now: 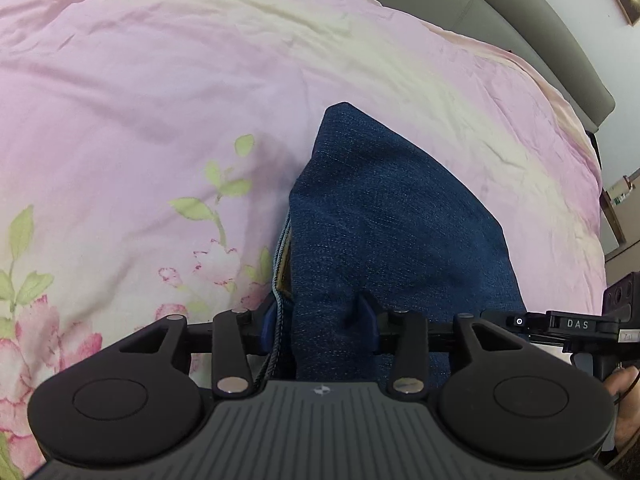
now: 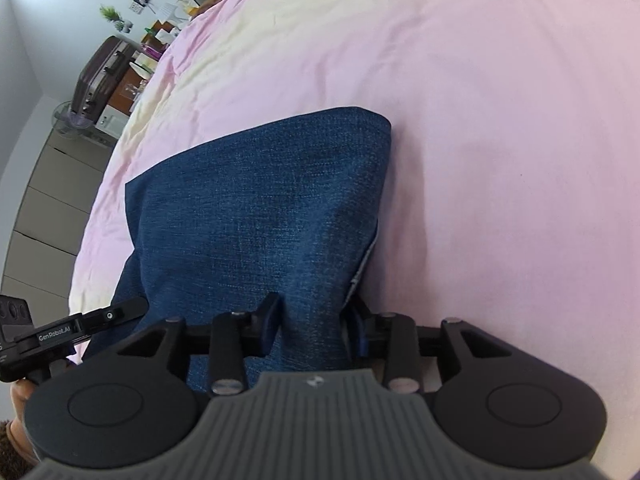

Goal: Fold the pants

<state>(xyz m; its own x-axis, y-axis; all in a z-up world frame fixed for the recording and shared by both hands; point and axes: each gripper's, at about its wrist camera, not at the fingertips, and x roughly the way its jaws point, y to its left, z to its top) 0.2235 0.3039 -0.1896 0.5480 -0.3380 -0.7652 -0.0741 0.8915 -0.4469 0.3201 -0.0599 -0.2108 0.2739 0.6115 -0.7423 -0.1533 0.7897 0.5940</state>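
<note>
Dark blue denim pants (image 1: pixel 392 216) lie folded into a thick rectangle on the pink flowered bed sheet (image 1: pixel 160 100). My left gripper (image 1: pixel 318 320) straddles their near left corner, where stitched hem edges show. Its jaws stand apart with the denim loosely between them. In the right wrist view the pants (image 2: pixel 260 208) reach away from me across the sheet (image 2: pixel 500 140). My right gripper (image 2: pixel 314 318) straddles the near right corner in the same way, jaws apart around the cloth. Each view shows the other gripper's body at its edge, held by a hand (image 2: pixel 20 396).
A grey padded headboard (image 1: pixel 540 40) runs along the bed's far side. Beyond the bed's left edge stand a dark suitcase (image 2: pixel 104 76), a small fan (image 2: pixel 72 120) and grey cabinets (image 2: pixel 52 184). Wide stretches of sheet lie around the pants.
</note>
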